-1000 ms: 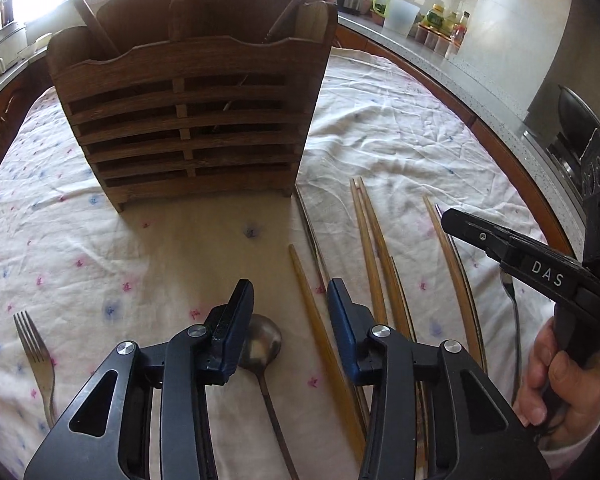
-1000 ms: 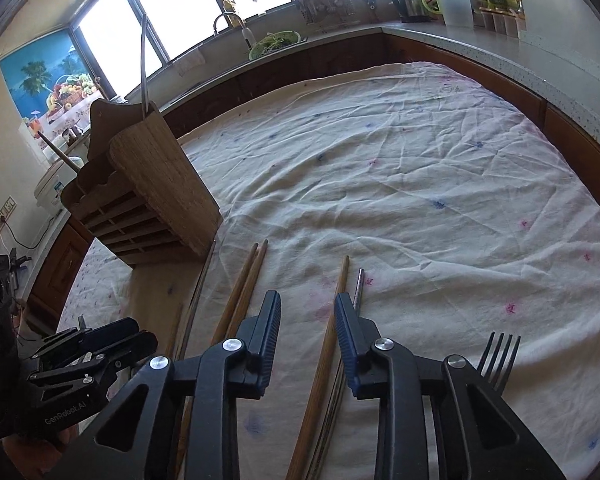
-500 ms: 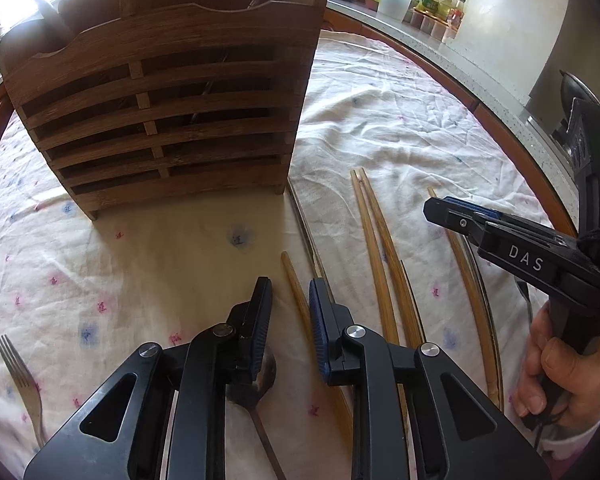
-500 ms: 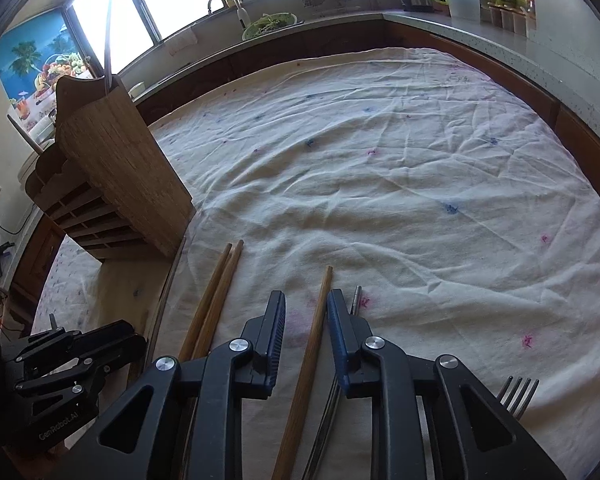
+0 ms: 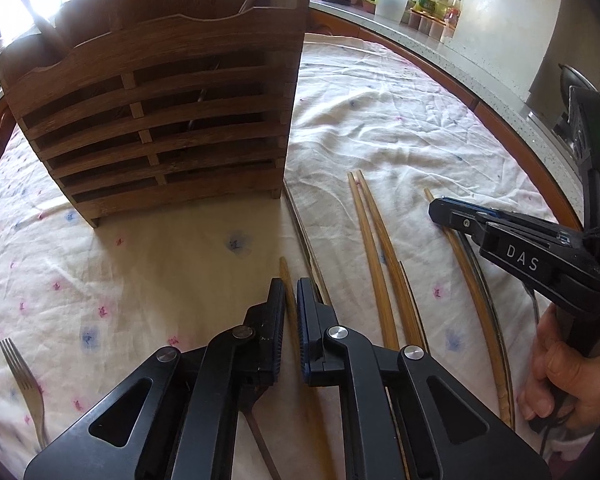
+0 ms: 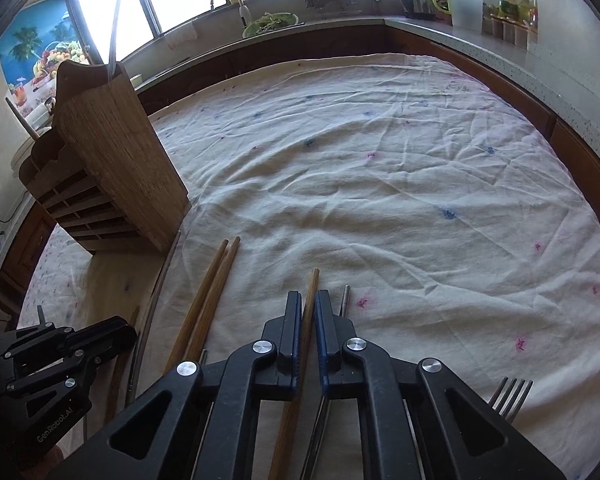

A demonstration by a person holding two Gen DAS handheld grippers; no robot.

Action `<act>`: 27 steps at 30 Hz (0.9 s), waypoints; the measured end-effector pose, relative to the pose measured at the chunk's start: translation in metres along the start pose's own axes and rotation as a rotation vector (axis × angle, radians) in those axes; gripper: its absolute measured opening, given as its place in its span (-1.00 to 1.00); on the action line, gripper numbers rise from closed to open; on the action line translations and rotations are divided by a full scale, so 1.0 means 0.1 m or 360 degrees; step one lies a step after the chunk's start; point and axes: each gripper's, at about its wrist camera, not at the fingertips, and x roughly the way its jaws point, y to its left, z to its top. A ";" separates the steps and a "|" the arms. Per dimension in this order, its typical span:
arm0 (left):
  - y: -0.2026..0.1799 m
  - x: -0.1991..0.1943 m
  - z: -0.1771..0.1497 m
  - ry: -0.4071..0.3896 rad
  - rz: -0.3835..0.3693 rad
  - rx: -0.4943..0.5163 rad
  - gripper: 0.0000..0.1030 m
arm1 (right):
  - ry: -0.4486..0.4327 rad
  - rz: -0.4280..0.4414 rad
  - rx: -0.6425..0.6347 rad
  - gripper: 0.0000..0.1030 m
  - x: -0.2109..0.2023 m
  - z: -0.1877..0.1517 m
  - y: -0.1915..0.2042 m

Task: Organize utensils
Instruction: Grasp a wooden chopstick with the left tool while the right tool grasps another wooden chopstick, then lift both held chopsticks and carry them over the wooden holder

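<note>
A slatted wooden utensil holder (image 5: pixel 159 120) (image 6: pixel 115 152) stands on the flowered tablecloth (image 6: pixel 380 200). My left gripper (image 5: pixel 289 282) is closing, and its pads pinch a wooden chopstick (image 5: pixel 284 270) near its tip. A spoon handle (image 5: pixel 259 440) pokes out under its left finger. My right gripper (image 6: pixel 308 294) is closing too, pads pressed on another wooden chopstick (image 6: pixel 312 280). A metal chopstick (image 6: pixel 344 300) lies just right of it. Between the two grippers rests a pair of wooden chopsticks (image 5: pixel 376 248) (image 6: pixel 215 280). In the left wrist view the right gripper (image 5: pixel 434 208) shows from the side, with a hand (image 5: pixel 560 380) on its grip.
A fork (image 5: pixel 23 376) lies at the near left of the cloth, another fork (image 6: pixel 510 394) at the near right. A thin metal chopstick (image 5: pixel 300 220) runs out from the holder's corner. A stone counter (image 6: pixel 500 52) with jars, jug and kettle rings the far side.
Both pairs of jaws have closed from open onto a wooden chopstick each. The left gripper slid right, off the spoon bowl and closer to the holder.
</note>
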 end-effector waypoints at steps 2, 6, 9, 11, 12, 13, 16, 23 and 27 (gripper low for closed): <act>0.00 -0.07 -0.01 -0.0022 -0.0006 -0.0005 -0.90 | -0.0014 0.0035 0.0027 -0.88 -0.07 -0.02 -0.01; 0.03 -0.24 -0.03 -0.0073 -0.0053 -0.0035 -0.90 | -0.0074 0.0101 0.0040 -0.89 -0.30 -0.04 0.04; 0.05 -0.41 -0.06 -0.0119 -0.0095 -0.0055 -0.91 | -0.0128 0.0139 0.0025 -0.89 -0.49 -0.04 0.11; 0.05 -0.55 -0.08 -0.0156 -0.0114 -0.0063 -0.91 | -0.0164 0.0160 0.0012 -0.89 -0.61 -0.04 0.15; 0.05 -0.62 -0.09 -0.0174 -0.0121 -0.0065 -0.91 | -0.0175 0.0167 0.0009 -0.89 -0.67 -0.04 0.17; 0.06 -0.68 -0.11 -0.0192 -0.0125 -0.0067 -0.92 | -0.0190 0.0172 0.0005 -0.89 -0.72 -0.05 0.18; 0.09 -0.90 -0.16 -0.0247 -0.0152 -0.0082 -0.92 | -0.0221 0.0200 0.0009 -0.89 -0.85 -0.06 0.22; 0.16 -1.38 -0.28 -0.0382 -0.0190 -0.0104 -0.92 | -0.0313 0.0241 -0.0022 -0.90 -1.21 -0.14 0.35; 0.17 -1.62 -0.35 -0.0461 -0.0212 -0.0111 -0.92 | -0.0388 0.0260 -0.0057 -0.90 -1.48 -0.16 0.45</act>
